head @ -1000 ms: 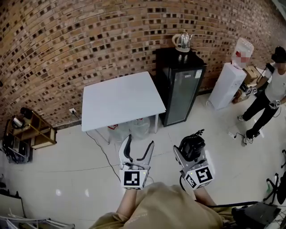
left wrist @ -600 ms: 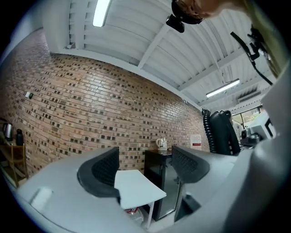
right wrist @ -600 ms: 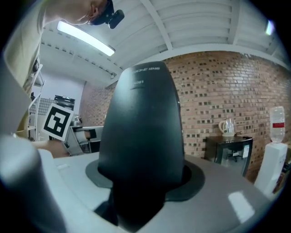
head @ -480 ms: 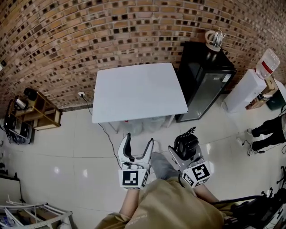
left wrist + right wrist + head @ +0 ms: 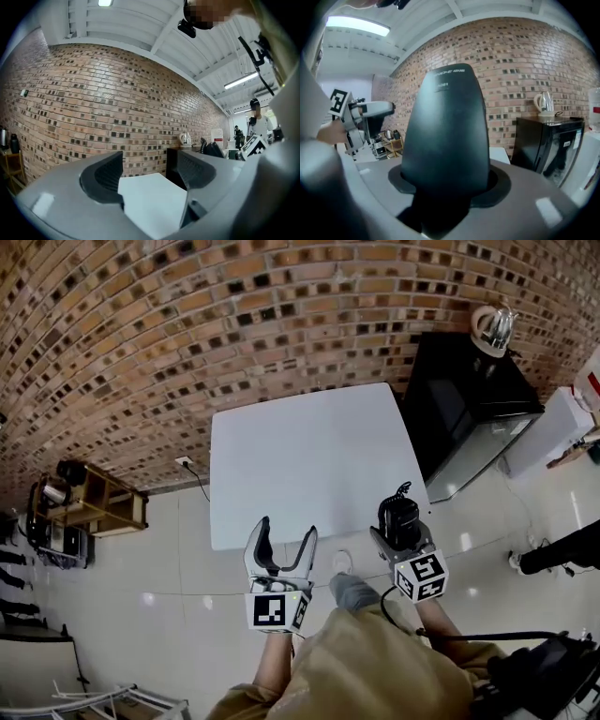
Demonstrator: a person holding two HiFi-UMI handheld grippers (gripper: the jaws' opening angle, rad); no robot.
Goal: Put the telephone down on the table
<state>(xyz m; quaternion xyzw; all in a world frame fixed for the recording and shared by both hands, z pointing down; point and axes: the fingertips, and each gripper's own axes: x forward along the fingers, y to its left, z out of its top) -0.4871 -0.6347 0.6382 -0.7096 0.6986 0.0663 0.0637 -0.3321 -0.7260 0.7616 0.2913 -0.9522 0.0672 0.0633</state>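
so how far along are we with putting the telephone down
Done: the telephone is clamped in the right gripper and is at the near edge of the white table. In hand: it is held in the air, not yet resting on the tabletop. Left: set it on the table and open the jaws. The left gripper is open and empty.

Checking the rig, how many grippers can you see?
2. The left gripper, jaws apart and empty, by the white table; the right gripper beside it, shut on the black telephone.

Tan shirt (image 5: 366, 673); grey left gripper (image 5: 286, 532) and right gripper (image 5: 401, 526) bear marker cubes (image 5: 277, 611).
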